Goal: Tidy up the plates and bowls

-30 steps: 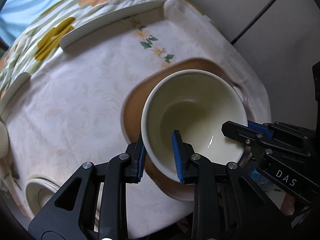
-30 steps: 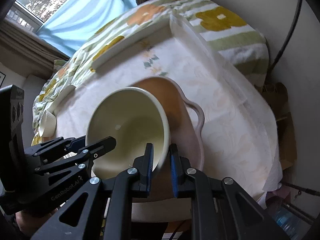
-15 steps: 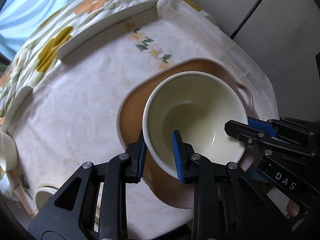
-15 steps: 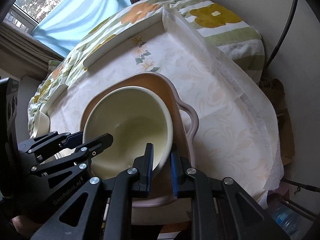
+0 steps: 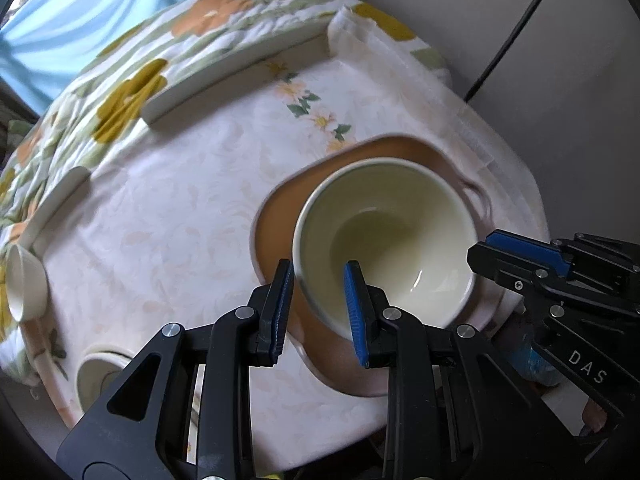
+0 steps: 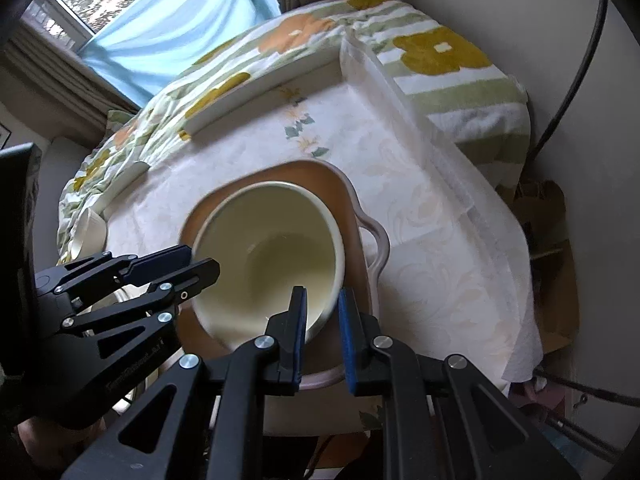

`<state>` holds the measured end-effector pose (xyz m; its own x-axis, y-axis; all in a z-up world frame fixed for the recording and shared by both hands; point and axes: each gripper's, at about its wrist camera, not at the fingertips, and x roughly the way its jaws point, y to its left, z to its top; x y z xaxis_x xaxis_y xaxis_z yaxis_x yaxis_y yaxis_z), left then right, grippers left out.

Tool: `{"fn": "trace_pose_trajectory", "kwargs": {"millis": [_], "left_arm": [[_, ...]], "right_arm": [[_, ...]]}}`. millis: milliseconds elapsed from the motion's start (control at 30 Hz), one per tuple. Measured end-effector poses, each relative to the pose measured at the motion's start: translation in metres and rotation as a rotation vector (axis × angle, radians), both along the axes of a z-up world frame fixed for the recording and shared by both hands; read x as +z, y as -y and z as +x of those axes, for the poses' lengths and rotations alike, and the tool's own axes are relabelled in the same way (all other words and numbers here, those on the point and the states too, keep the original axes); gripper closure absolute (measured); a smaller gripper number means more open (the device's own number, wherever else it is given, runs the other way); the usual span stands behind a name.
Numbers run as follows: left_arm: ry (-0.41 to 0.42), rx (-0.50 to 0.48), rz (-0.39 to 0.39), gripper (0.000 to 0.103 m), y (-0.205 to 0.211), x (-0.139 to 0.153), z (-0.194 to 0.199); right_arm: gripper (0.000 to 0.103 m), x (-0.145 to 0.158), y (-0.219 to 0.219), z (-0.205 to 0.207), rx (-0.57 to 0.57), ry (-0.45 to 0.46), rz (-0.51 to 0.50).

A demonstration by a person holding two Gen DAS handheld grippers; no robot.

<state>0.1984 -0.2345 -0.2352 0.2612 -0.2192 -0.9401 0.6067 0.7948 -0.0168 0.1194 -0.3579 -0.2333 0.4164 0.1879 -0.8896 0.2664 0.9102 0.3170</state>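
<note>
A large cream bowl rests in a brown dish with pink handles on the white floral tablecloth. My left gripper straddles the bowl's near rim, its jaws slightly parted and loose around the wall. My right gripper straddles the bowl's right rim above the dish, its jaws also parted with a gap on the outer side. Each gripper shows in the other's view: the right gripper and the left gripper.
A small white cup lies on its side at the table's left edge. Another white bowl sits at the near left. White plates lean along the back edge on a flowered cloth. A wall and cable stand to the right.
The bowl has come down into the brown dish. Both grippers' jaws have widened and now sit loose around the rim instead of clamping it.
</note>
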Motion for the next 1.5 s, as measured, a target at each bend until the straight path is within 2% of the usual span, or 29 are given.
{"fn": "trace_pose_trajectory", "kwargs": {"millis": [100,167,300,333,367,400,433,467,500,533,567,600,833,967,1100,1167,1267,1333,1367,1500], "left_arm": [[0.035,0.027,-0.018,0.080,-0.005,0.014,-0.005],[0.058,0.062,-0.057,0.080,-0.015,0.026,-0.009],[0.107,0.194,-0.129,0.079,-0.050,0.048,-0.017],[0.109,0.232,-0.144,0.078,-0.060,0.051,-0.018],[0.111,0.268,-0.157,0.078,-0.071,0.054,-0.020],[0.115,0.308,-0.169,0.077,-0.084,0.057,-0.022],[0.120,0.347,-0.174,0.075,-0.097,0.059,-0.023],[0.124,0.377,-0.173,0.071,-0.107,0.060,-0.024],[0.131,0.428,-0.170,0.055,-0.124,0.062,-0.026],[0.138,0.465,-0.177,0.023,-0.137,0.064,-0.027],[0.146,0.511,-0.198,0.008,-0.155,0.067,-0.029],[0.161,0.556,-0.214,0.000,-0.171,0.070,-0.032],[0.215,0.804,-0.226,0.000,-0.275,0.086,-0.033],[0.249,0.932,-0.270,0.000,-0.336,0.096,-0.019],[0.227,1.065,-0.332,0.000,-0.393,0.092,0.009],[0.198,1.087,-0.367,0.000,-0.409,0.083,0.025],[0.123,1.131,-0.426,0.004,-0.438,0.052,0.054],[0.069,1.160,-0.458,0.013,-0.454,0.026,0.076],[0.052,1.167,-0.462,0.015,-0.456,0.015,0.081],[-0.016,1.178,-0.470,0.035,-0.466,-0.028,0.116]], "right_arm": [[0.088,0.012,-0.001,-0.004,0.044,0.037,-0.019],[0.088,0.020,-0.004,-0.007,0.085,0.069,-0.025],[0.087,0.036,-0.017,-0.011,0.186,0.142,-0.045],[0.077,0.041,-0.022,-0.012,0.220,0.163,-0.046],[0.054,0.043,-0.026,-0.012,0.242,0.174,-0.046],[0.039,0.047,-0.033,-0.011,0.279,0.196,-0.043],[0.018,0.049,-0.039,-0.010,0.305,0.211,-0.039],[0.017,0.051,-0.046,-0.008,0.334,0.223,-0.034],[0.017,0.051,-0.051,-0.006,0.355,0.228,-0.032],[0.017,0.052,-0.058,-0.003,0.380,0.234,-0.029],[0.017,0.053,-0.065,0.000,0.403,0.243,-0.027],[0.017,0.055,-0.073,0.004,0.428,0.254,-0.024],[0.016,0.067,-0.139,0.049,0.587,0.304,-0.020],[0.016,0.076,-0.180,0.088,0.659,0.273,-0.052],[0.016,0.088,-0.221,0.135,0.695,0.276,0.008],[0.016,0.092,-0.245,0.160,0.705,0.287,0.019],[0.016,0.083,-0.277,0.196,0.737,0.241,0.058],[0.016,0.063,-0.299,0.226,0.748,0.180,0.096],[0.016,0.049,-0.311,0.241,0.755,0.141,0.111],[0.017,0.003,-0.346,0.278,0.754,0.039,0.179]]}}
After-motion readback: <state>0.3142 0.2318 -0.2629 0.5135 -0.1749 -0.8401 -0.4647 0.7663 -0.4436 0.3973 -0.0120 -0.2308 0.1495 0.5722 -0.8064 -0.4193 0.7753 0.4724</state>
